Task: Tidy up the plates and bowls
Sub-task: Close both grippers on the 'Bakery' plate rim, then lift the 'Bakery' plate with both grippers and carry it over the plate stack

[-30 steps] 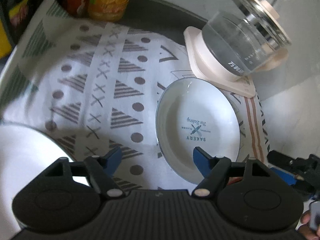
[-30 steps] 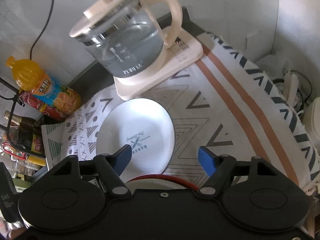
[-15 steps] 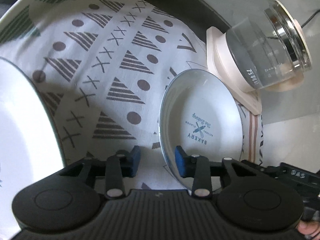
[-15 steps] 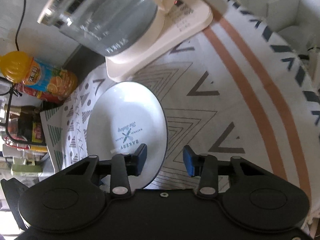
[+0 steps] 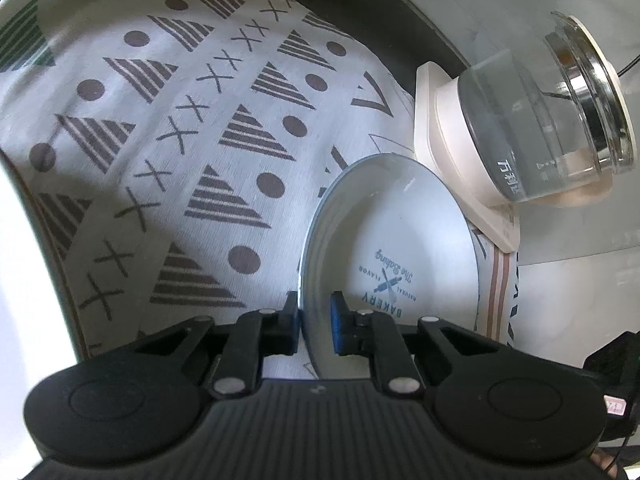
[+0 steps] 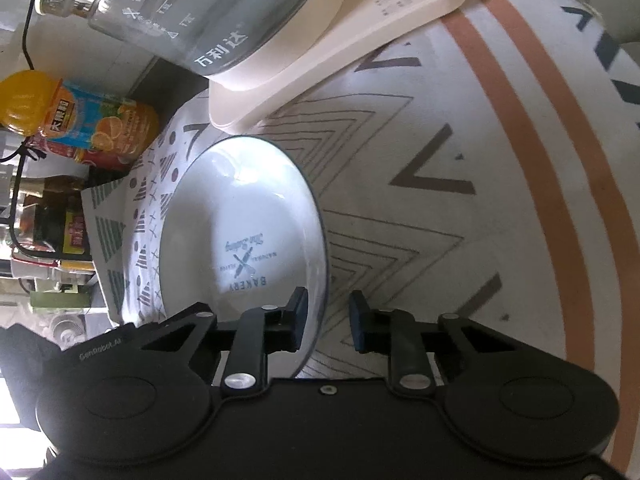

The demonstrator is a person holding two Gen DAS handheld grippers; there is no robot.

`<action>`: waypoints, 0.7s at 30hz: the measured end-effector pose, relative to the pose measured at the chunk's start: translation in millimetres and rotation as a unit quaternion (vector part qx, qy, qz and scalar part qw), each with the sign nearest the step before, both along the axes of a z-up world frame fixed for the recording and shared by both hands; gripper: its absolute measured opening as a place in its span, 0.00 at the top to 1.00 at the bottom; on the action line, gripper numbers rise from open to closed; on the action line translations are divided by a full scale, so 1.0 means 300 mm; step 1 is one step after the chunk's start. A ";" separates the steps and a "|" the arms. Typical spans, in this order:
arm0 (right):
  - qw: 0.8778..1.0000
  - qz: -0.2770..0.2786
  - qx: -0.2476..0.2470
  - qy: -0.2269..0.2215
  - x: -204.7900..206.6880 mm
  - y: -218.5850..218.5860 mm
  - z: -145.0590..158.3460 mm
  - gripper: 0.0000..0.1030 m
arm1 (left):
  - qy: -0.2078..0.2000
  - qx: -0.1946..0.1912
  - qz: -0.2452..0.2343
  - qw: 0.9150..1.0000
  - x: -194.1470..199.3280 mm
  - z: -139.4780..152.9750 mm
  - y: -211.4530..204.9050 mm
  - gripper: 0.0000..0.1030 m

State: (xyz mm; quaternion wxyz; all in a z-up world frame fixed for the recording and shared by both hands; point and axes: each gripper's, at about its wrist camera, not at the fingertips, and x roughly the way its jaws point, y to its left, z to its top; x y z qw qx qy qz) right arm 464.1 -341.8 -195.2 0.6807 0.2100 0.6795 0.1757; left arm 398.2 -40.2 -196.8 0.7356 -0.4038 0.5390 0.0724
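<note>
Both grippers have closed in on the white "BAKERY" plate (image 5: 400, 256) over the last second, going from wide-open jaws above it to narrow jaws straddling its rim. The left gripper (image 5: 314, 326) now has its blue pads on either side of the rim at the plate's 7 o'clock edge in the left wrist view, and looks clamped or all but clamped there. The right gripper (image 6: 326, 318) brackets the rim at the plate's 5 o'clock edge in its own view; its left pad is at the rim, but a gap shows at its right pad, so that grip looks unfinished. The plate lies on the patterned cloth (image 5: 200, 132), just beside the kettle base (image 5: 448, 152) at its 1 o'clock. A larger white dish (image 5: 28, 280) sits at 9 o'clock, a likely stacking spot. The lift seems close, once the right side bites.
</note>
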 end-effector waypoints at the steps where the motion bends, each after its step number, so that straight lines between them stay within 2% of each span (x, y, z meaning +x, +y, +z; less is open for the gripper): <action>1: 1.000 0.004 0.000 -0.001 0.003 0.002 -0.002 0.83 | 0.001 -0.001 -0.002 1.000 0.002 -0.001 0.001 0.88; 3: 1.000 0.009 0.005 -0.002 0.005 0.004 -0.007 0.92 | 0.003 0.000 -0.007 1.000 0.002 0.002 0.003 0.88; 12: 0.998 0.036 -0.005 -0.051 0.001 0.015 0.086 0.91 | -0.019 0.004 -0.050 0.999 0.037 0.062 -0.003 0.89; 21: 0.996 0.019 -0.022 -0.088 -0.036 0.001 0.185 0.90 | -0.049 0.002 -0.086 0.995 0.068 0.148 0.003 0.89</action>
